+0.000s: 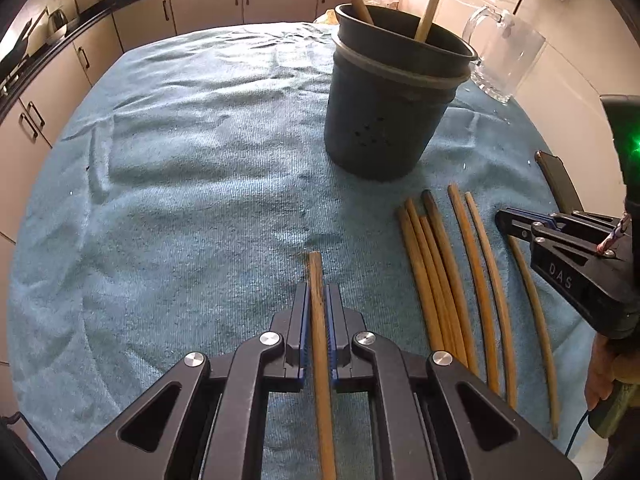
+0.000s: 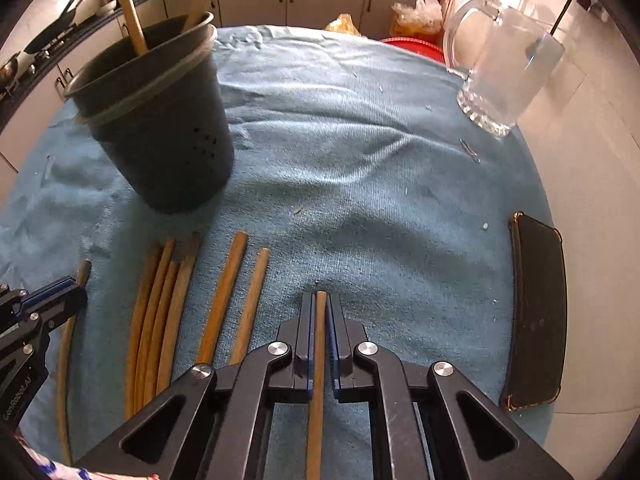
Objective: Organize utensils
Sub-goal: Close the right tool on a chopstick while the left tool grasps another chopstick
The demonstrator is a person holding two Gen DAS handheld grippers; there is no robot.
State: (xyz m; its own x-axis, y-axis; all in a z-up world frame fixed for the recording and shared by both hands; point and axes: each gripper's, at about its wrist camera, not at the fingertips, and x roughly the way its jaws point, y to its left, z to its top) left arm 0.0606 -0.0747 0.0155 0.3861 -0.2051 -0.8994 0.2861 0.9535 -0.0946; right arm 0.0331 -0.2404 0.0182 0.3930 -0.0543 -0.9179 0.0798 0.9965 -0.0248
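My left gripper (image 1: 319, 292) is shut on a wooden stick (image 1: 317, 276) lying lengthwise between its blue pads, low over the blue towel (image 1: 180, 160). My right gripper (image 2: 320, 300) is shut on another wooden stick (image 2: 319, 360), also near the towel. Several more wooden sticks (image 1: 452, 272) lie side by side between the two grippers; they also show in the right wrist view (image 2: 168, 304). A dark utensil holder (image 1: 384, 108) stands upright beyond them with two sticks in it; it also shows in the right wrist view (image 2: 160, 120). The right gripper shows at the right edge of the left view (image 1: 520, 228).
A clear glass jug (image 2: 500, 64) stands at the far right of the towel. A dark phone (image 2: 536, 312) lies at the towel's right edge. Kitchen cabinets (image 1: 208, 0) and a counter run along the back and left. A white wall is to the right.
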